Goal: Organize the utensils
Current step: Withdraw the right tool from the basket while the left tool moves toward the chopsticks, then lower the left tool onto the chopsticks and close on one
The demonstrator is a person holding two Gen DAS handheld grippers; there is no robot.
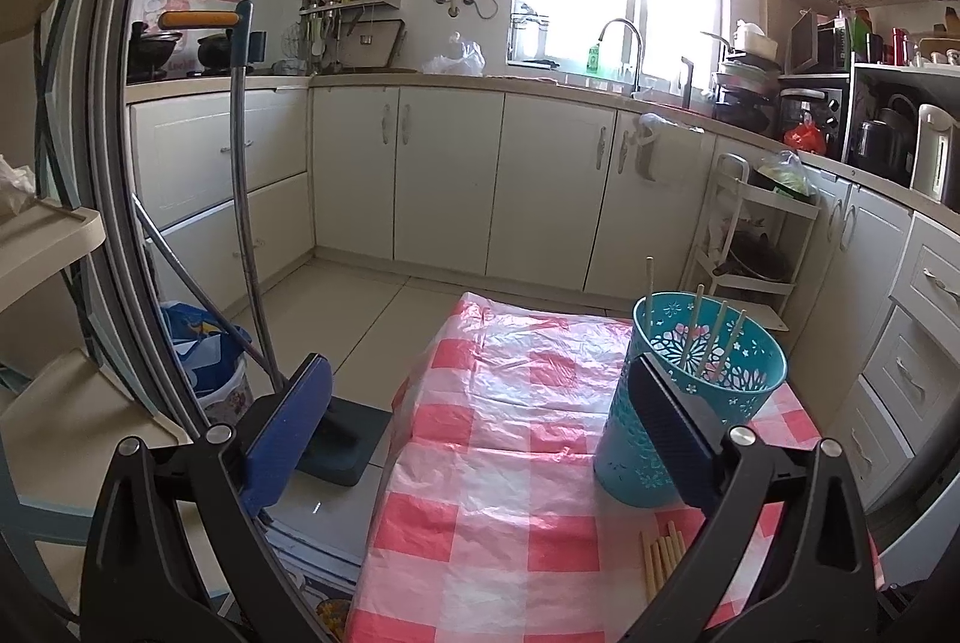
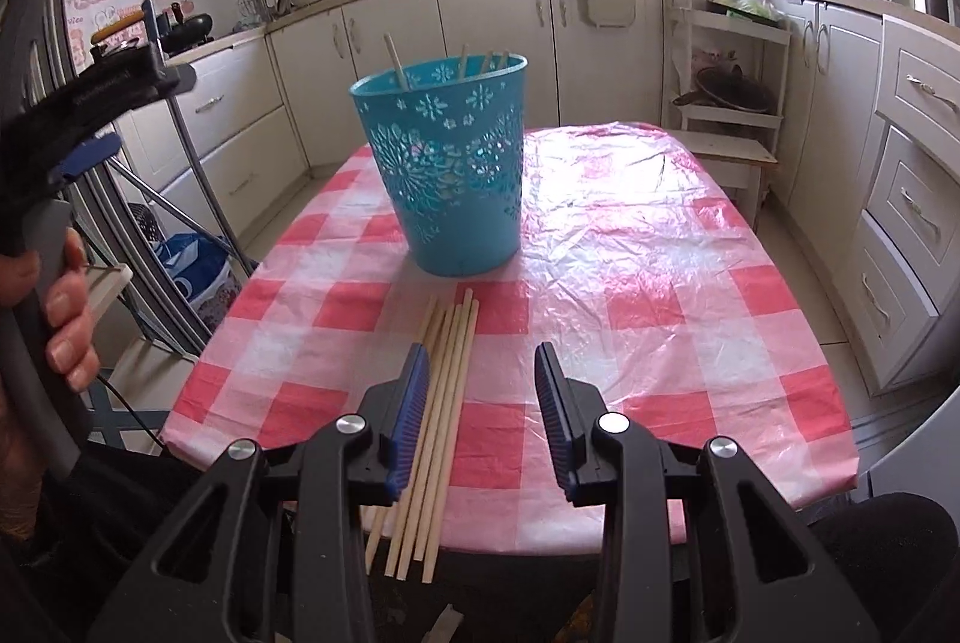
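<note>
We hold both the left hand-held gripper (image 1: 480,427) and the right hand-held gripper (image 2: 482,391) open and empty; its left finger partly hides loose chopsticks (image 2: 447,391) lying before the teal bin (image 2: 447,175) on the surface (image 2: 630,283).

We see a teal bucket (image 2: 447,169) with a cut-out flower pattern ahead of our right tongs (image 2: 483,385), whose pads (image 2: 411,403) are blue on black arms. Pale wooden chopsticks (image 2: 441,403) lie just beside its left pad. The tabletop (image 2: 660,283) wears a pink-and-white checked cover. Our left tongs (image 1: 480,433) show dark blue pads (image 1: 288,433) too.
</note>
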